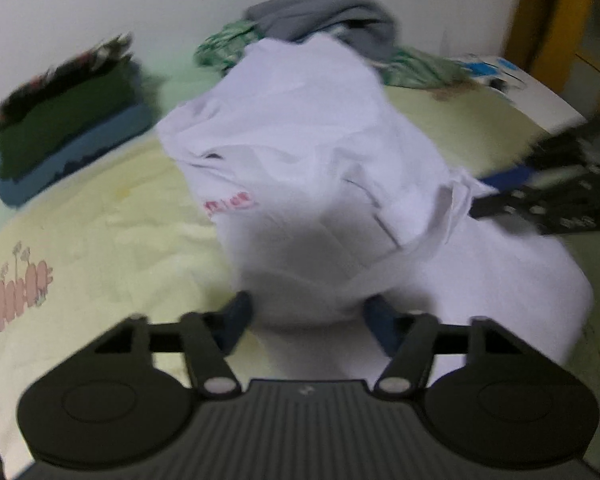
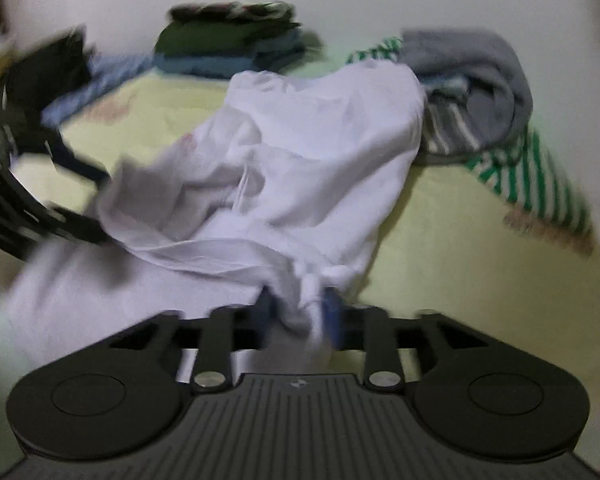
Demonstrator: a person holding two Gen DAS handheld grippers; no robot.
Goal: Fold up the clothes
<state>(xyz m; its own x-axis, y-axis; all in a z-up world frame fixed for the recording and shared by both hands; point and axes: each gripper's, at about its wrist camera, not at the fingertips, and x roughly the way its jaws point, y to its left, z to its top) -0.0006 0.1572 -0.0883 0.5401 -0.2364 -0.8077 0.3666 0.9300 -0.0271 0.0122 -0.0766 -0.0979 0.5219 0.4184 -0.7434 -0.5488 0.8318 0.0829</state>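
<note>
A crumpled white garment (image 1: 300,152) with small red print lies heaped on the pale yellow bed sheet (image 1: 100,240). My left gripper (image 1: 308,322) stands open at the garment's near edge; a bulge of white cloth sits between its wide blue fingers. In the right wrist view the same white garment (image 2: 300,152) fills the middle. My right gripper (image 2: 300,318) is shut on a bunched fold of its near hem. Each gripper also shows in the other's view: the right gripper (image 1: 488,196) at the garment's right side, the left gripper (image 2: 100,204) at its left side.
A folded stack of dark clothes (image 1: 68,120) (image 2: 228,44) sits at the back by the white wall. A loose pile with a grey garment (image 1: 328,16) (image 2: 472,80) and green striped cloth (image 1: 416,68) (image 2: 532,172) lies behind the white garment. Yellow furniture (image 1: 560,20) stands beyond the bed.
</note>
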